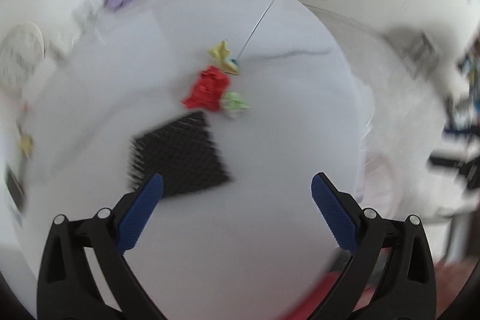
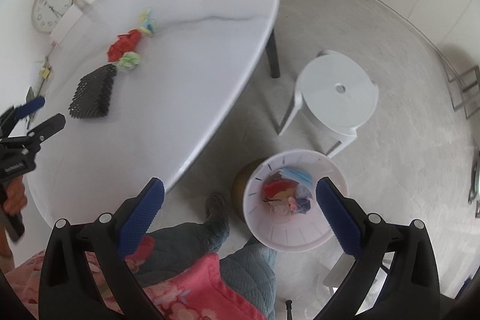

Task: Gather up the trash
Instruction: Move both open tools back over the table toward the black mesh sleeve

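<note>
While both grippers [image 1: 237, 185] [image 2: 240, 191] gape empty, we should square the left over the red wad [image 1: 207, 92] before closing.

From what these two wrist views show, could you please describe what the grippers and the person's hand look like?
Both the left gripper and the right gripper have matte black plastic arms with triangular cut-outs and silver pivot pins, tipped by blue pads with a fine knurled texture. From the side, the left gripper shows a coiled metal spring. A bare hand grips its black handle; no sleeve is clearly visible.
</note>
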`<act>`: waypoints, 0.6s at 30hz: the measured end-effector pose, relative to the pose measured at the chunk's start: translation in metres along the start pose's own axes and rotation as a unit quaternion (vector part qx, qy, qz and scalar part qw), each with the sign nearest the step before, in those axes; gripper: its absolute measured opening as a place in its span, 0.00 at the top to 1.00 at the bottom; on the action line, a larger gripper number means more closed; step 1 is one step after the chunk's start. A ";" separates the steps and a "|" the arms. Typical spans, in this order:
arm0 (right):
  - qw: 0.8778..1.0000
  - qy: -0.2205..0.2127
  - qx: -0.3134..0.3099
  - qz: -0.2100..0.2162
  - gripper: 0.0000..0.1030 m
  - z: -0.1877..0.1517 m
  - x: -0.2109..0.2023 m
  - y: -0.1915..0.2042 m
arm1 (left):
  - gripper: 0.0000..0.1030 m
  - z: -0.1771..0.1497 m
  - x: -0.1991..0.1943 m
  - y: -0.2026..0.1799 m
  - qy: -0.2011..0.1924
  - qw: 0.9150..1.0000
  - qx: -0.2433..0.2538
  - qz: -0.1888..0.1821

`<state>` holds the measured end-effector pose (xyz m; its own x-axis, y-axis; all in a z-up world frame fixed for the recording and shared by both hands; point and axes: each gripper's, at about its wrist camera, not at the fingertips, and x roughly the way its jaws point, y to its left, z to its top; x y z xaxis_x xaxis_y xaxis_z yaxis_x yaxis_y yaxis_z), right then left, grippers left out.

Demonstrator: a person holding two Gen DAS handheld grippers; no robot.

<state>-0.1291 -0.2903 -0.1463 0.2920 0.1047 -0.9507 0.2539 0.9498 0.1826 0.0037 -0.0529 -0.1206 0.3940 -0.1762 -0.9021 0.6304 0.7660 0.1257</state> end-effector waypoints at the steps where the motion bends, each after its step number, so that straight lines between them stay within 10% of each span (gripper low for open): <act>1: 1.000 0.001 -0.002 0.000 0.02 0.002 0.000 0.005 | 0.08 -0.002 0.003 0.009 0.001 0.999 0.032 0.003; 11: 1.000 0.010 0.003 0.023 0.02 0.020 0.011 0.076 | 0.08 -0.001 0.044 0.060 0.019 0.967 0.248 -0.049; 18: 0.999 0.020 0.018 0.018 0.02 0.022 0.017 0.112 | 0.08 0.024 0.087 0.085 0.054 0.943 0.311 -0.104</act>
<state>-0.0759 -0.1888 -0.1365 0.2645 0.1519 -0.9523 0.2775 0.9337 0.2260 0.1079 -0.0178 -0.1786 0.1687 -0.1924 -0.9667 0.9703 0.2047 0.1286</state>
